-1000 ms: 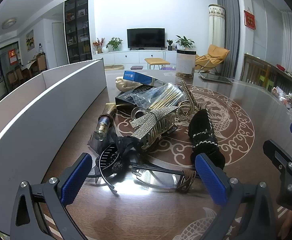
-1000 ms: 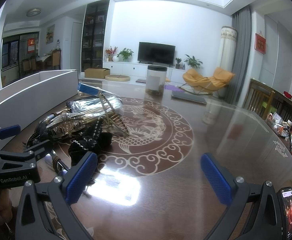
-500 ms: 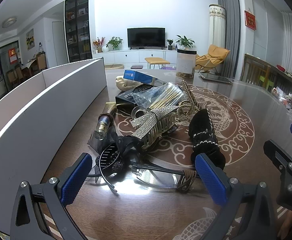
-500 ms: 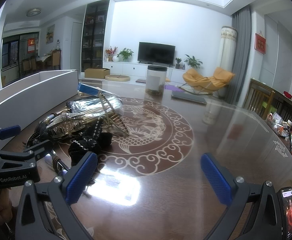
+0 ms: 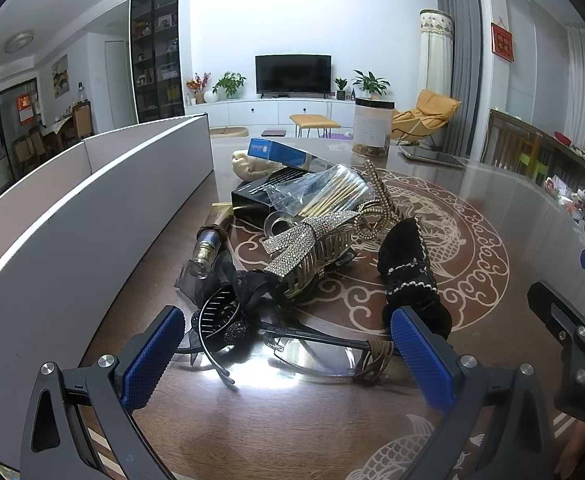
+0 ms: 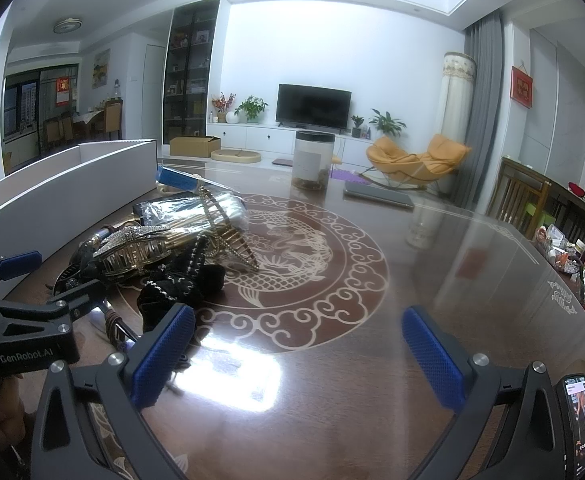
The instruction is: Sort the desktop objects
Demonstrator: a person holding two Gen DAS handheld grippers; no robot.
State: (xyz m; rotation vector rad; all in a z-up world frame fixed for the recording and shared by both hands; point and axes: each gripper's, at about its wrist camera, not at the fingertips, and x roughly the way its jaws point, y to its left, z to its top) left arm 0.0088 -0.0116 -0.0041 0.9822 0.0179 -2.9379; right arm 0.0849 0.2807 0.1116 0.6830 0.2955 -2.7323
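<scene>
The left gripper hovered low over the near end of the pile, its two blue pads wide apart and gripping nothing. The right gripper stood the same way, pads far apart, over bare table to the right of the pile.

Much of the pile was hard to read. The glasses lay nearest, between the left pads, but one temple end went behind the right pad and the lenses were lost in the lamp glare. The black headband was partly under a black lace piece whose shape I could not make out. The rhinestone hair claw sat on top in the middle, covering what was below it. The black velvet clip lay at the right, its near end behind the pad. Behind were the bag of cotton swabs, a black box half covered by it, and a blue box farther back. The white divider box ran along the left, cut off by the frame.

Compared with one second before, nothing had moved; both grippers kept their place and opening.
</scene>
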